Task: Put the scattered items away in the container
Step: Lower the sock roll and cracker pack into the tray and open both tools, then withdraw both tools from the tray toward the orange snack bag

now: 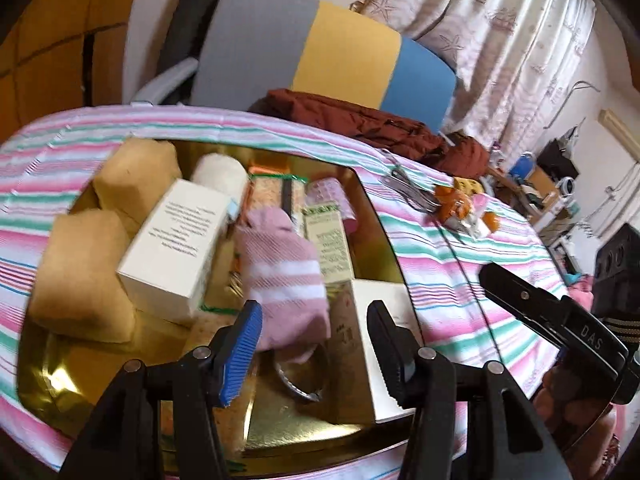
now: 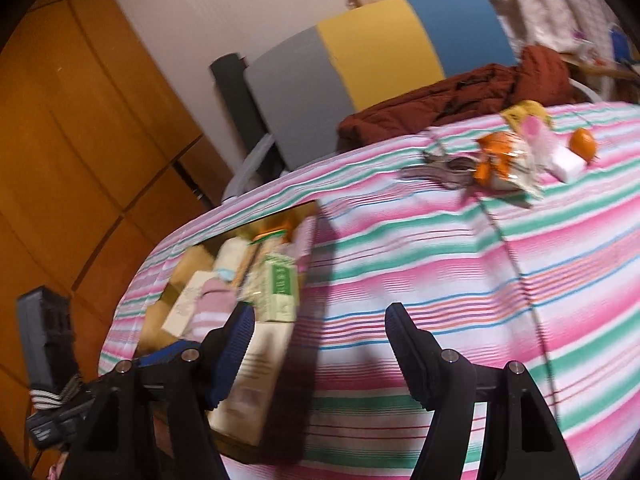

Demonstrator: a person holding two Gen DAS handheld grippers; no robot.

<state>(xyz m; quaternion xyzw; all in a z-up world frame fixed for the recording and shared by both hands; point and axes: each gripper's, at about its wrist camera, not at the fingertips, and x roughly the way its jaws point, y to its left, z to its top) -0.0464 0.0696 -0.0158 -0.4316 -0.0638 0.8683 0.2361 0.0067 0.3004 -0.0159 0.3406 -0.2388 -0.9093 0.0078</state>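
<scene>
Ribbed blue pads on left hand-held gripper point(image 1: 314, 354) apart w/ nothing clamped, right hand-held gripper point(image 2: 320, 350) likewise, soft pink sock point(image 1: 282, 276), gold tin point(image 1: 60, 376).

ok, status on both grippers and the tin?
Left gripper open over gold tin, pink sock lying inside. Right gripper open, empty, over striped cloth. Scissors and orange packet not yet in.

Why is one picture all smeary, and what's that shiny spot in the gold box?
Right wrist view: motion blur smears the box and the snack pile. Left wrist view: sharper, though the pink sock is soft; glare glints off the box floor. Both views: the fisheye lens bends the striped cloth.
</scene>
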